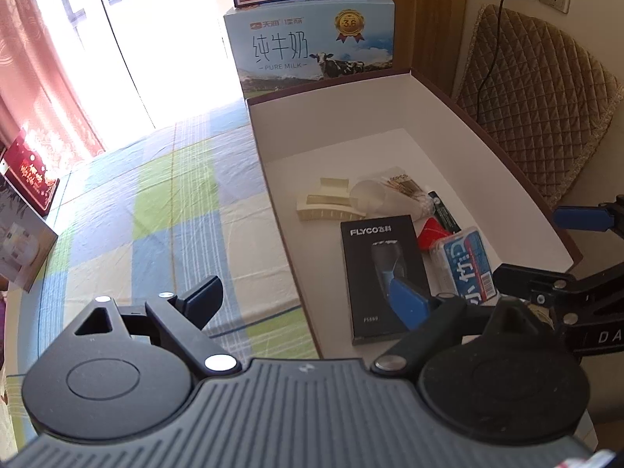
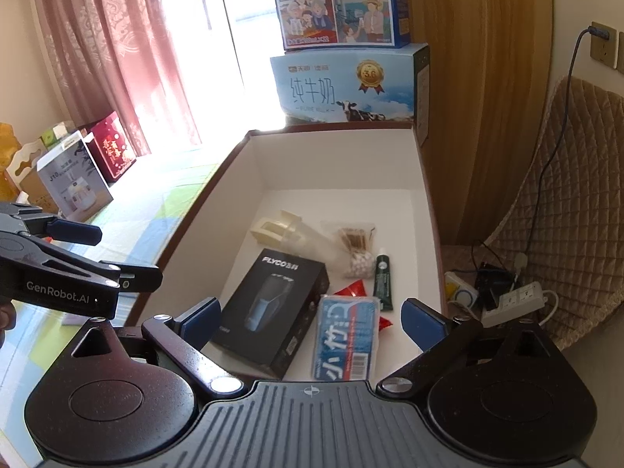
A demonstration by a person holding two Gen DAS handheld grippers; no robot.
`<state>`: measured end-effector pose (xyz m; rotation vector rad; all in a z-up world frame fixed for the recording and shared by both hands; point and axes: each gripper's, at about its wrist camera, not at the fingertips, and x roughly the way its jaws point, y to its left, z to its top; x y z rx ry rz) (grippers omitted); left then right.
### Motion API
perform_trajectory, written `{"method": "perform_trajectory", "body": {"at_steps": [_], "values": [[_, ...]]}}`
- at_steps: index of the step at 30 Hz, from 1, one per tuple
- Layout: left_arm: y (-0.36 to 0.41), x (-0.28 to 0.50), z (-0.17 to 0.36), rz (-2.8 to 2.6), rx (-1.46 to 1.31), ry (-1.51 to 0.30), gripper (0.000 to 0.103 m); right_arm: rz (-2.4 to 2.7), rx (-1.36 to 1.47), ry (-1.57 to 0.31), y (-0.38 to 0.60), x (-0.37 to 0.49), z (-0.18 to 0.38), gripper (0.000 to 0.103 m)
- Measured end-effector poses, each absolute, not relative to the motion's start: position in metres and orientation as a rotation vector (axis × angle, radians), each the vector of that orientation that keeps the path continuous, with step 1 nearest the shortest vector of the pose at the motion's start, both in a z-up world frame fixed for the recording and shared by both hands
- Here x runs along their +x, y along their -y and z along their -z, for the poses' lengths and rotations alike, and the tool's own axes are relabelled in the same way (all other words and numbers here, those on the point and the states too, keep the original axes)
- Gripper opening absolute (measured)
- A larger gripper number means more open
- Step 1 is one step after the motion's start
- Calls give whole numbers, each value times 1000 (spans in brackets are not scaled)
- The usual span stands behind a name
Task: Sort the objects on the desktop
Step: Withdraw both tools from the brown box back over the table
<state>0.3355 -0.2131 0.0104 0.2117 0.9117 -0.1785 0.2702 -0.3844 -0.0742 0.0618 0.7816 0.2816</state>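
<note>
A large white-lined box holds the sorted items: a black FLYCO shaver box, a blue tissue pack, a cream hair clip, a bag of cotton swabs, a dark green tube and a red packet. My left gripper is open and empty, straddling the box's left wall. My right gripper is open and empty above the box's near end.
A checked cloth covers the table left of the box. Milk cartons stack behind it. Gift boxes stand at the far left. A quilted chair and a power strip lie to the right.
</note>
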Motion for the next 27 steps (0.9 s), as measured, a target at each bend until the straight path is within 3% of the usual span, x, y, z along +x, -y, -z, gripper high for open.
{"method": "perform_trajectory", "body": {"at_steps": [27], "values": [[135,238,-17,116,130,-919,92,-389,62,-837,309,202,70,98]]}}
